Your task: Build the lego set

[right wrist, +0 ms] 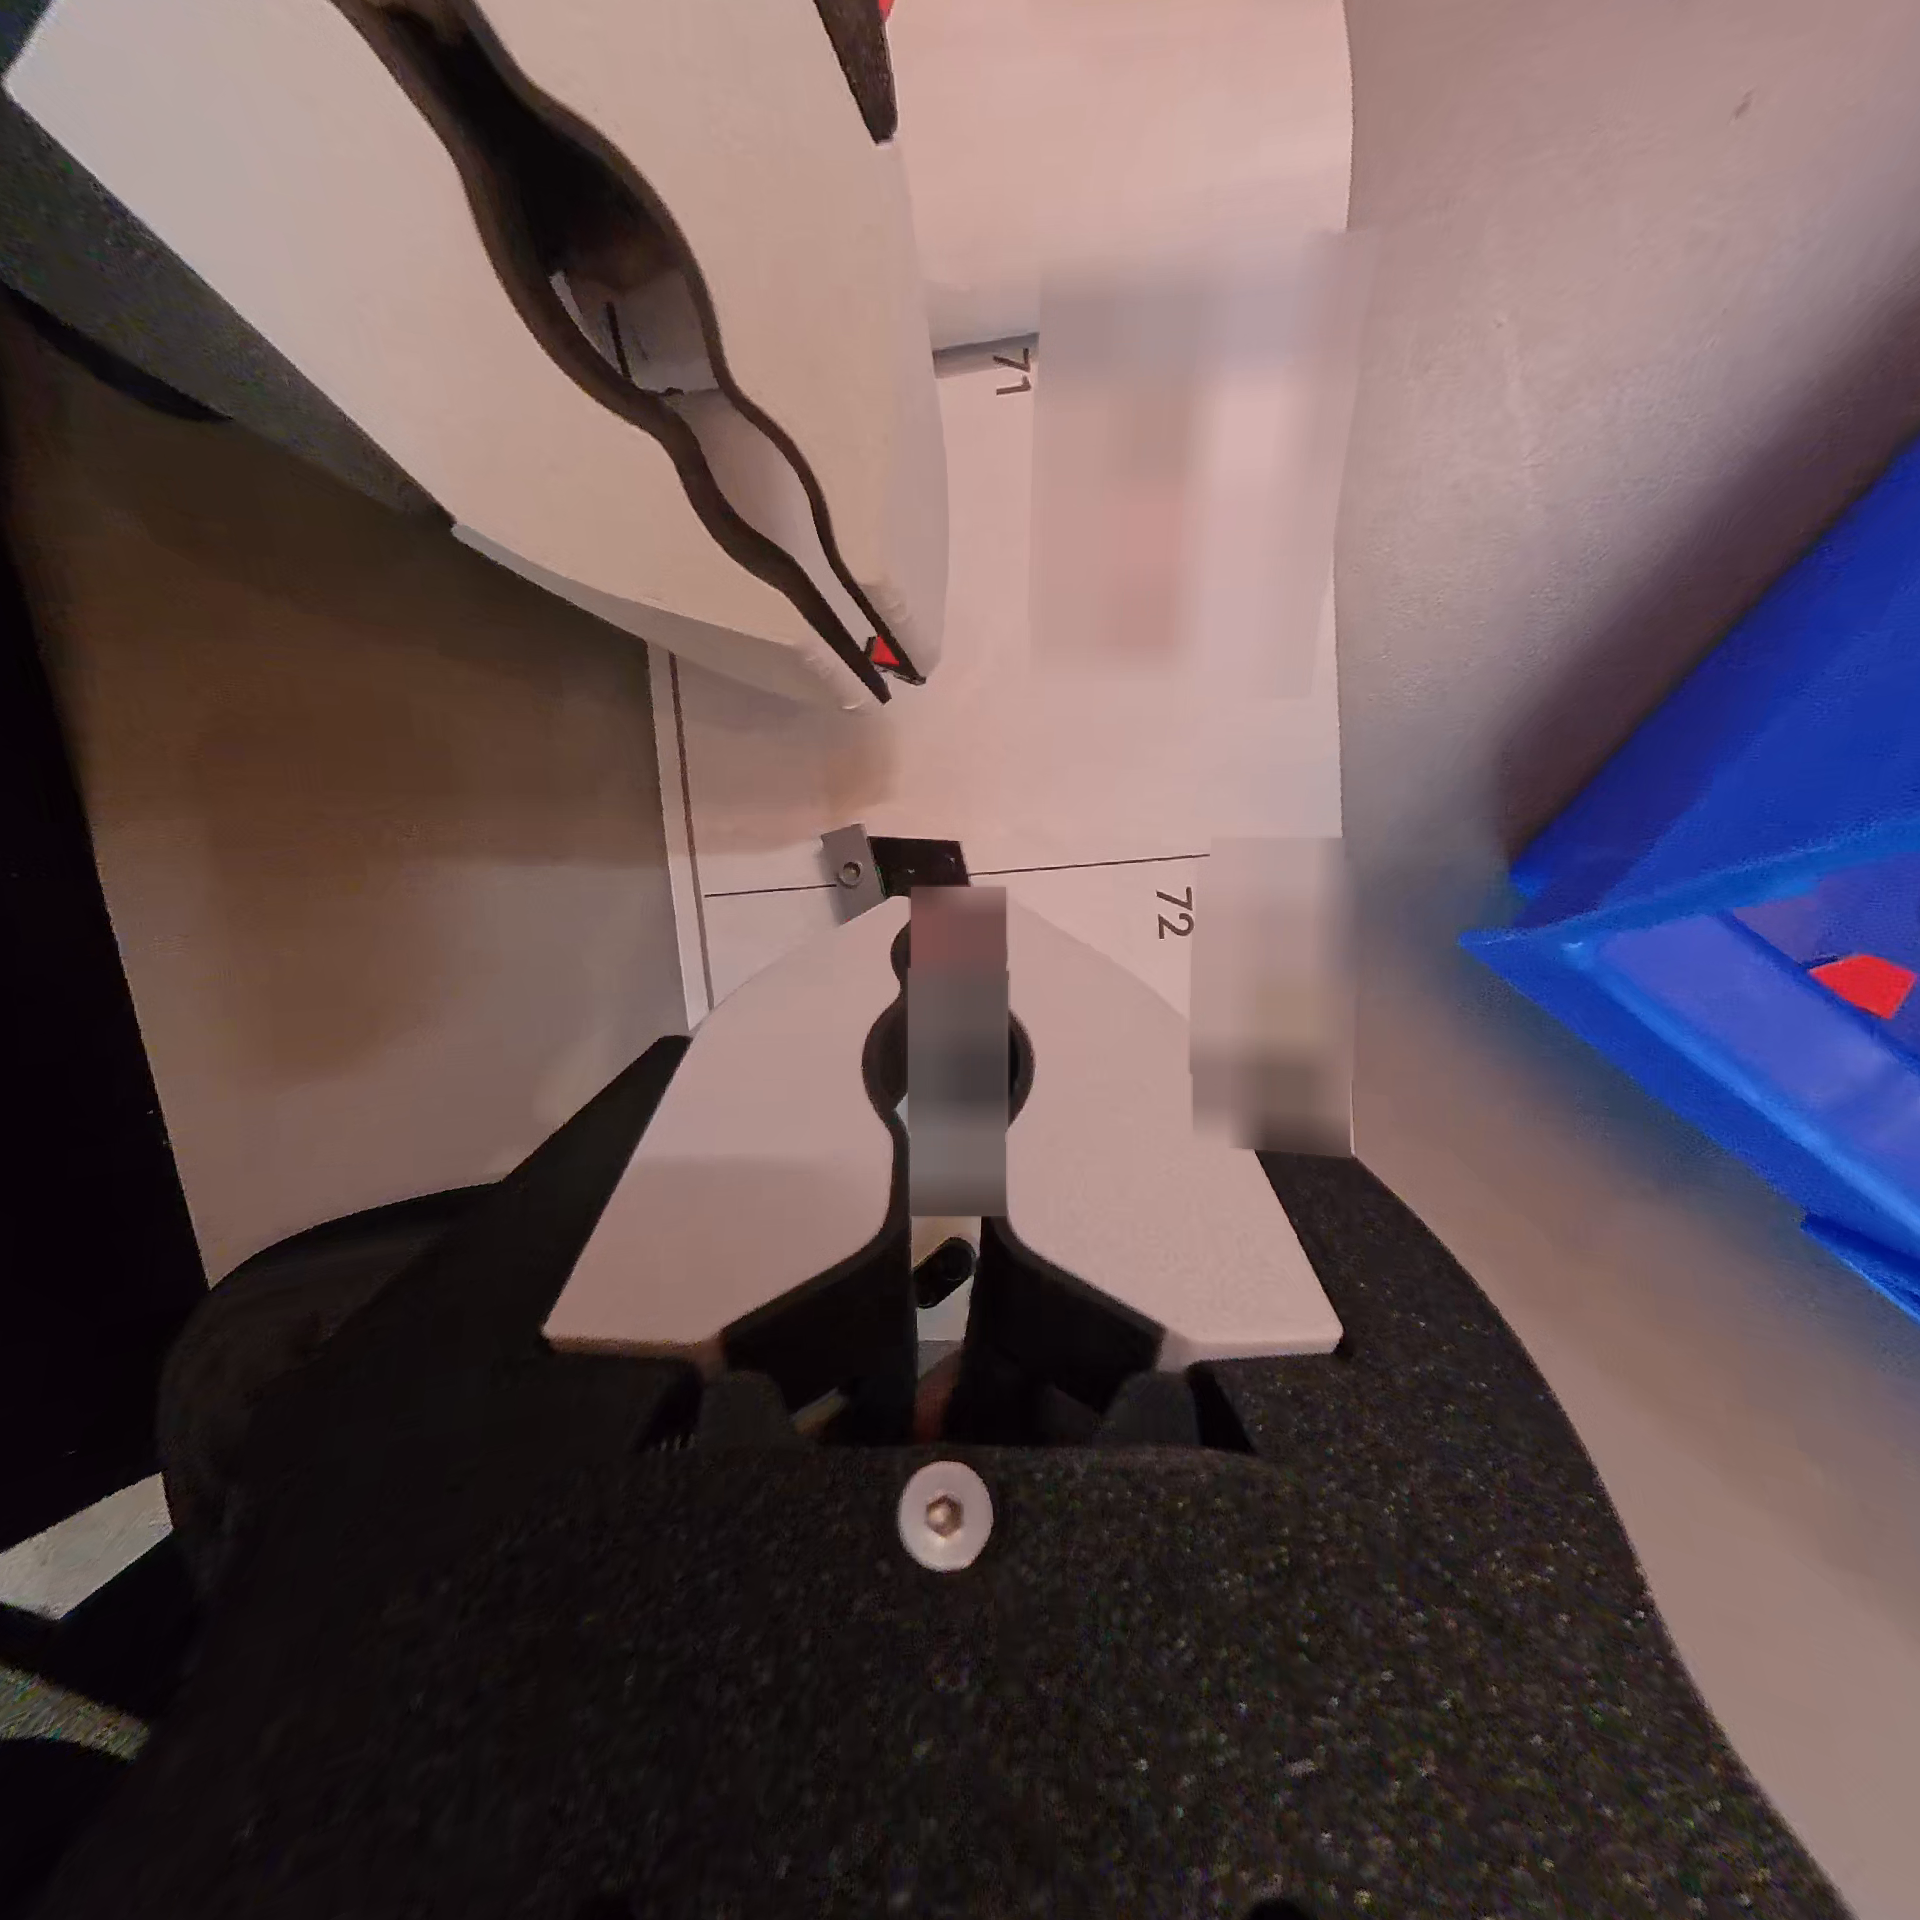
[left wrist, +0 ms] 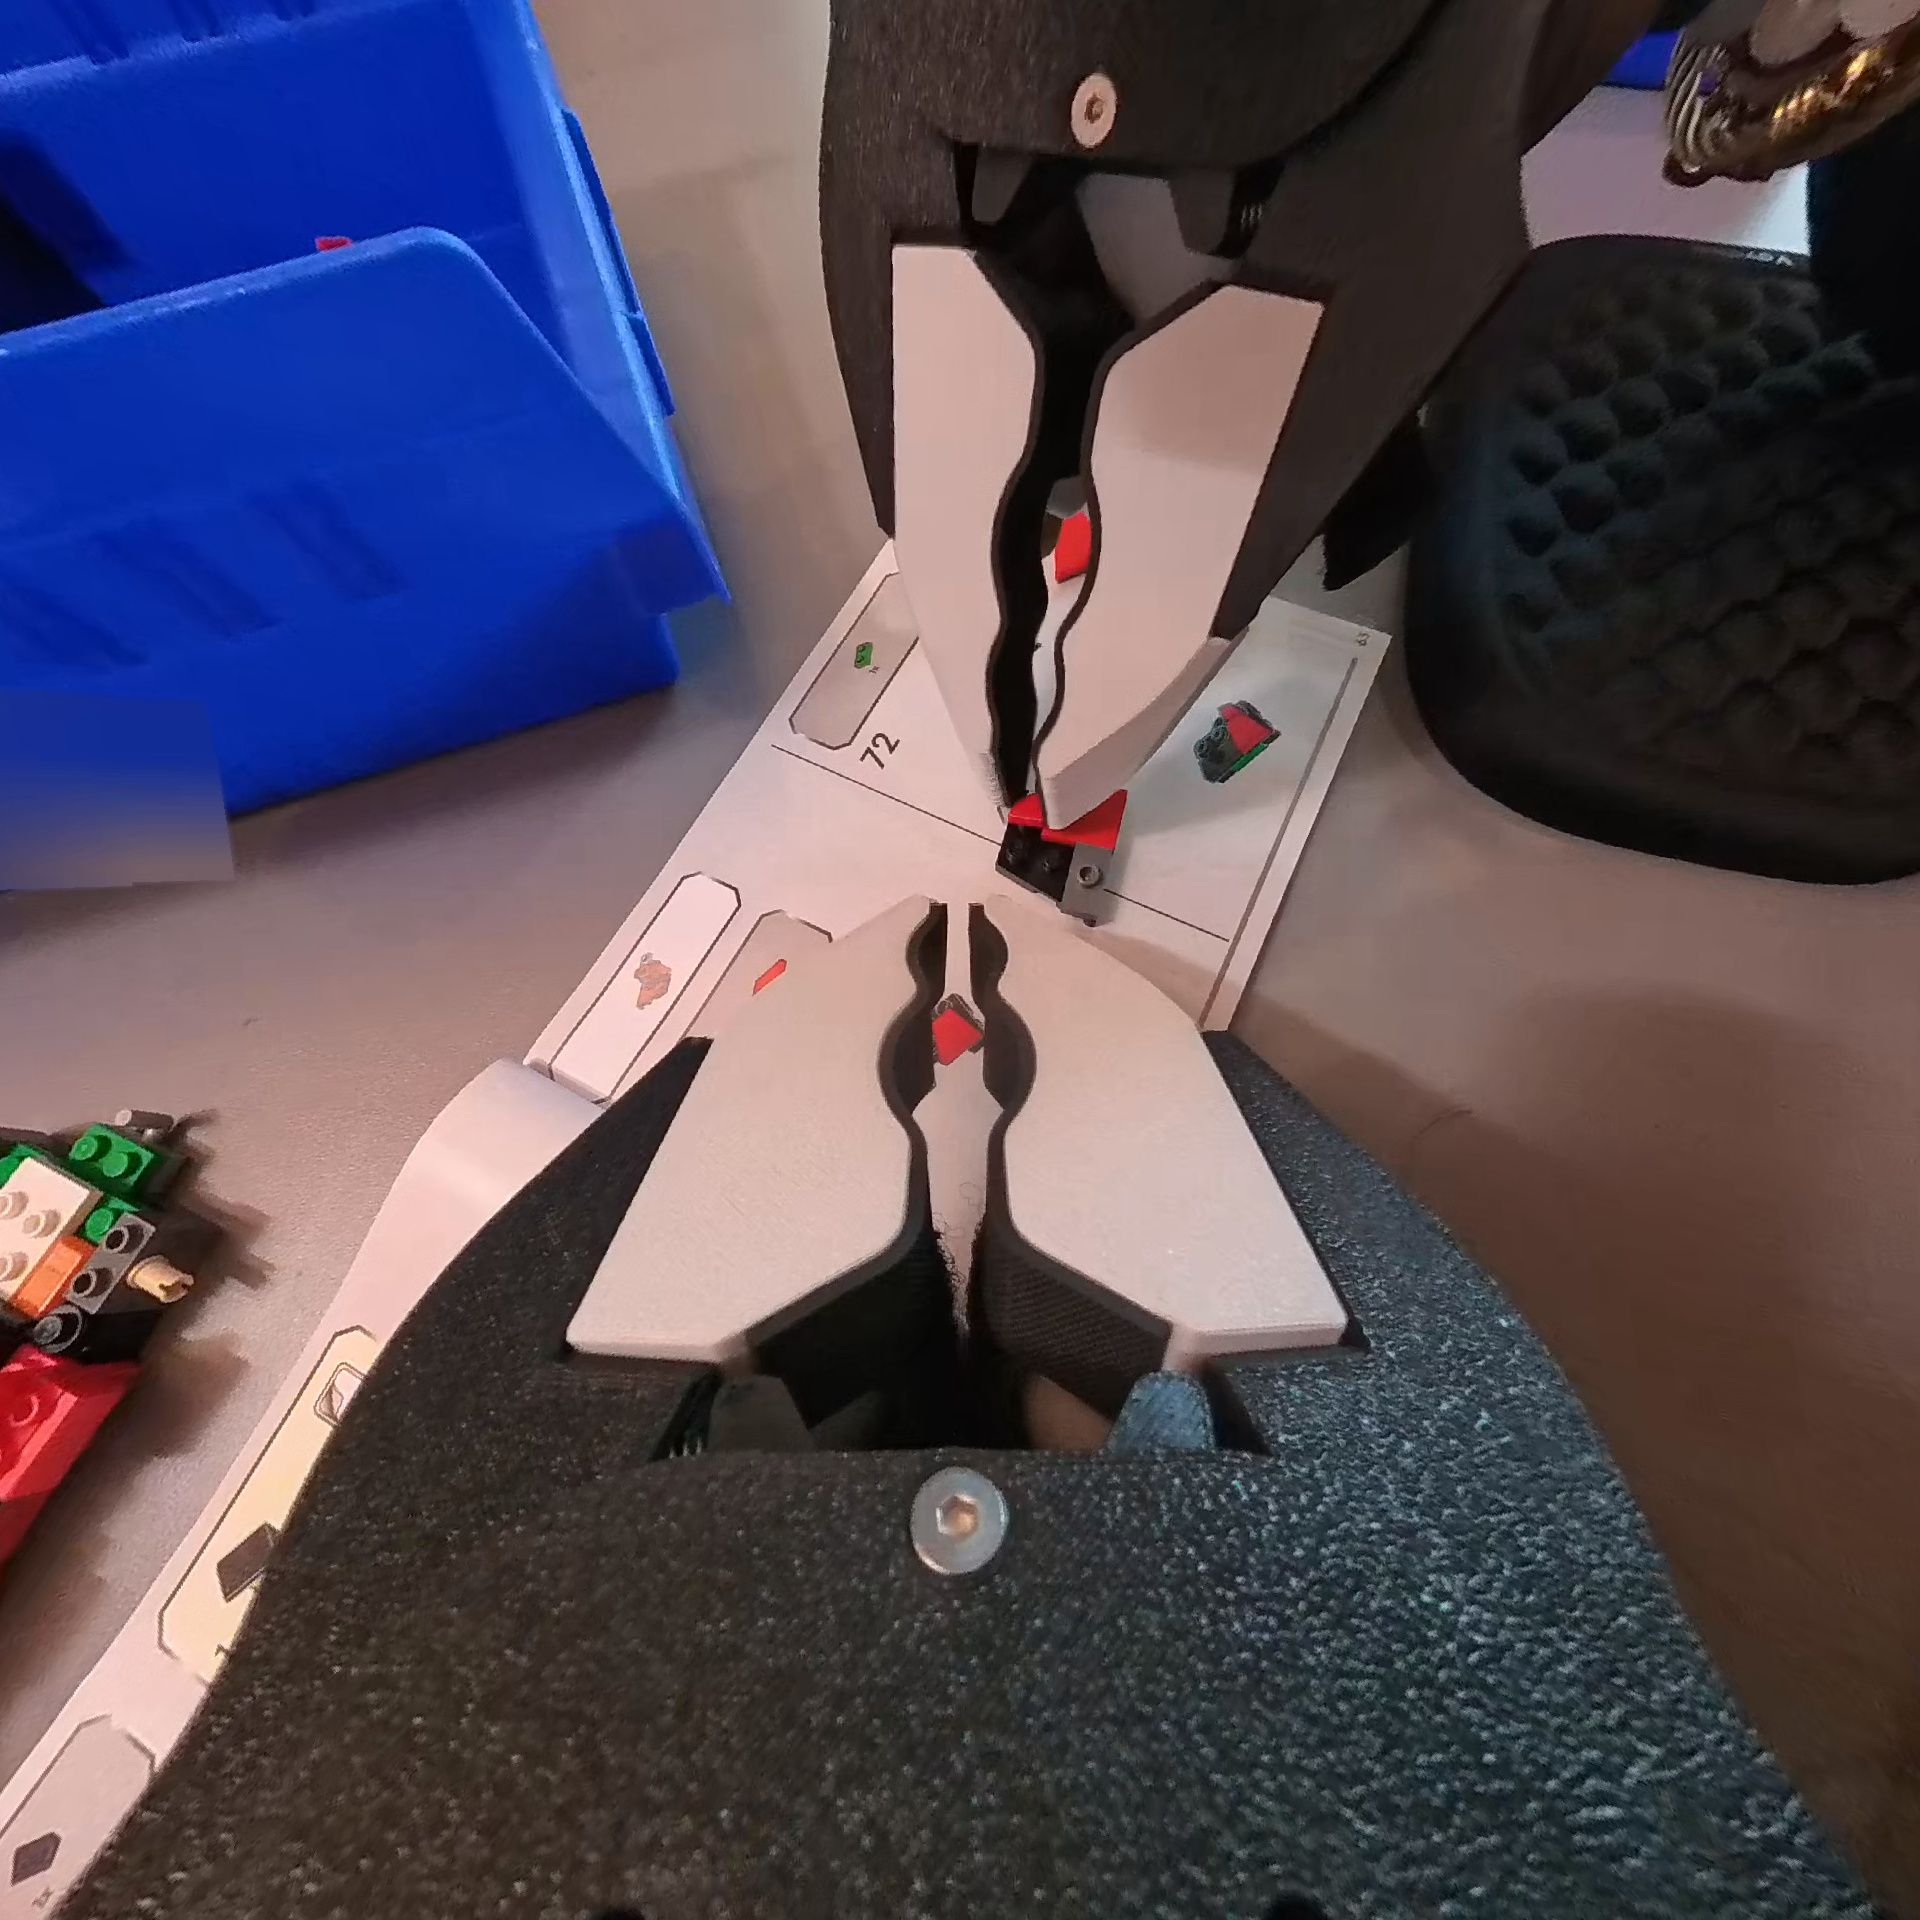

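Note:
A small black and grey sub-assembly (left wrist: 1060, 868) with red sloped pieces on top (left wrist: 1091, 821) rests on the open instruction booklet (left wrist: 1278, 748). My right gripper (left wrist: 1023, 784) comes down from the far side. Its tips are closed on the red top of that sub-assembly, which also shows in the right wrist view (right wrist: 894, 862) just beyond my right gripper (right wrist: 956, 899). My left gripper (left wrist: 958, 912) is shut, tips a little short of the sub-assembly. A small red piece (left wrist: 956, 1029) sits between its fingers and shows at its tips in the right wrist view (right wrist: 885, 655).
Blue storage bins (left wrist: 312, 468) stand at the left; one (right wrist: 1714, 883) holds a red piece (right wrist: 1860, 982). A partly built model (left wrist: 73, 1268) of green, white, orange, black and red bricks lies at the near left. A black dimpled cushion (left wrist: 1683, 571) lies at the right. About 4 centimeters separates my left fingertips from my right.

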`<state>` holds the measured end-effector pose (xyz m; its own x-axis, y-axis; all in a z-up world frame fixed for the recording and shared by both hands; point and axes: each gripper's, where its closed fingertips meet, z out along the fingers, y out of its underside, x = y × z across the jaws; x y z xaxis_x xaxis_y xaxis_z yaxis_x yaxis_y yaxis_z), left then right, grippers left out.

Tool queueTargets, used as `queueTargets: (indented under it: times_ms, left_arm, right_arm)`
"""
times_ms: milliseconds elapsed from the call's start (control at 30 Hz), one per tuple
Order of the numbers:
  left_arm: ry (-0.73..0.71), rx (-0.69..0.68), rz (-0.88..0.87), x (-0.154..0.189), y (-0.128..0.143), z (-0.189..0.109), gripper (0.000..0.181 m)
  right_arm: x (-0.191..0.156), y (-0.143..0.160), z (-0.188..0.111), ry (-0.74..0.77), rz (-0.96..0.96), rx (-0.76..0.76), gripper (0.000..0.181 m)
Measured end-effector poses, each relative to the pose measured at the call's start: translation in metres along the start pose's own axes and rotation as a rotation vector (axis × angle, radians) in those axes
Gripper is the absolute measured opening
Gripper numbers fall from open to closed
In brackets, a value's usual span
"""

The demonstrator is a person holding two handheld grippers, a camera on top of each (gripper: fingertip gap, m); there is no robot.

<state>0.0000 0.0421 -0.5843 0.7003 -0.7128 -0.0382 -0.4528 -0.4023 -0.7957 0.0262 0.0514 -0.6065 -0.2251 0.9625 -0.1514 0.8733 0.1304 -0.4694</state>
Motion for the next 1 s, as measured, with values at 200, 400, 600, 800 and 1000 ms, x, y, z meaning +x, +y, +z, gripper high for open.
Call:
queueTargets:
  times_ms: [200,400,600,800,1000]
  left_arm:
    - [0.001,0.000,-0.003,-0.0002,0.0003,-0.0003,0.003]
    - [0.004,-0.004,-0.003,0.0001,0.0008,-0.0001,0.003]
    - [0.006,-0.006,-0.002,0.0002,0.0011,0.0002,0.003]
    - [0.007,-0.010,-0.003,0.0004,0.0017,0.0007,0.004]
    - [0.009,-0.014,-0.003,0.0004,0.0022,0.0010,0.004]
  right_arm:
    - [-0.0003,-0.0006,0.0009,-0.013,0.002,-0.007,0.008]
    - [-0.0015,0.0000,0.0009,-0.024,0.001,-0.015,0.010]
    - [-0.0026,0.0010,0.0000,-0.034,-0.011,-0.020,0.010]
    - [-0.0033,0.0021,-0.0002,-0.041,-0.019,-0.029,0.011]
    - [-0.0030,0.0019,-0.0004,-0.037,-0.018,-0.027,0.011]
